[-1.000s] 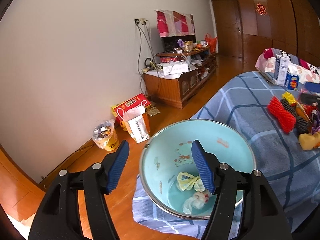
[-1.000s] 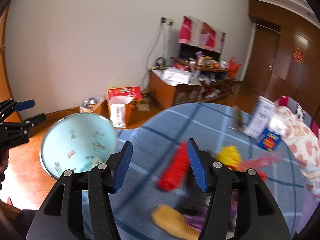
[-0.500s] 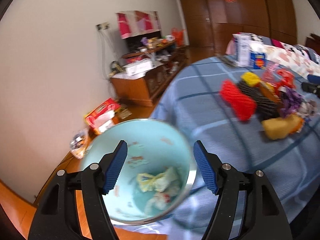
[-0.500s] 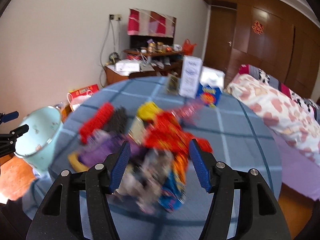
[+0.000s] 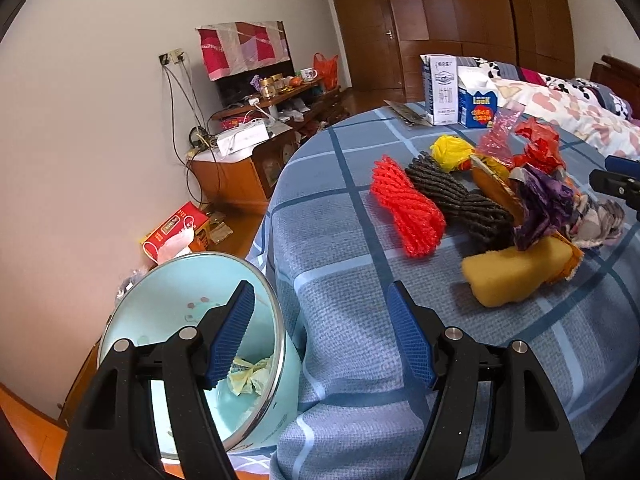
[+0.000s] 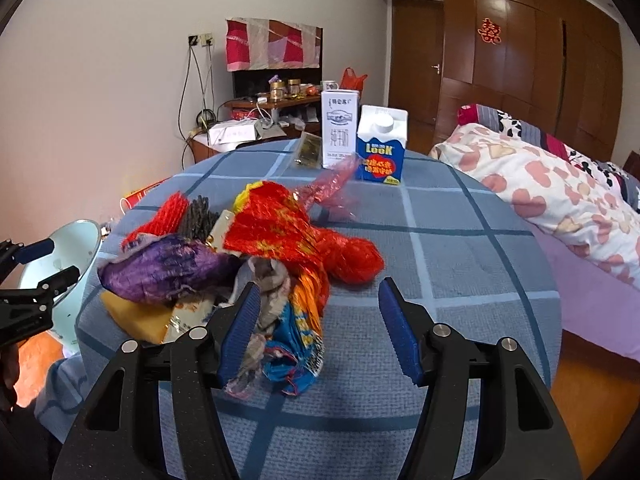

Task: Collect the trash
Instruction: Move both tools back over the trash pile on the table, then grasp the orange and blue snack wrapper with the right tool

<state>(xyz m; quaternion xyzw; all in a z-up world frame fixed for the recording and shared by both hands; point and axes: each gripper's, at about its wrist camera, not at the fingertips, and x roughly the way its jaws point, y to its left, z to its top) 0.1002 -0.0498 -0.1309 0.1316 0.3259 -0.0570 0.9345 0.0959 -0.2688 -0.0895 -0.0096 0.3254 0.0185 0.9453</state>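
Where cartons stand: blue carton (image 6: pixel 381 148) reads "LOOK"; white carton (image 6: pixel 339 129) illegible.

Counts on and beside the blue checked table (image 6: pixel 460 264)

2 cartons stand at the far edge: 1 tall white carton (image 6: pixel 339 128) and 1 blue-and-white carton (image 6: pixel 382 148). 1 pale blue bin (image 5: pixel 168 320) stands beside the table, with 1 yellowish wrapper (image 5: pixel 248 376) visible inside. In the pile: 1 red foam net (image 5: pixel 406 208), 1 dark foam net (image 5: pixel 456 196), 1 yellow sponge (image 5: pixel 516 276), 1 purple wrapper (image 6: pixel 168 268), 1 red foil bag (image 6: pixel 288 228), 1 pink film piece (image 6: pixel 332 184). 2 grippers: left gripper (image 5: pixel 320 336), right gripper (image 6: pixel 318 328).
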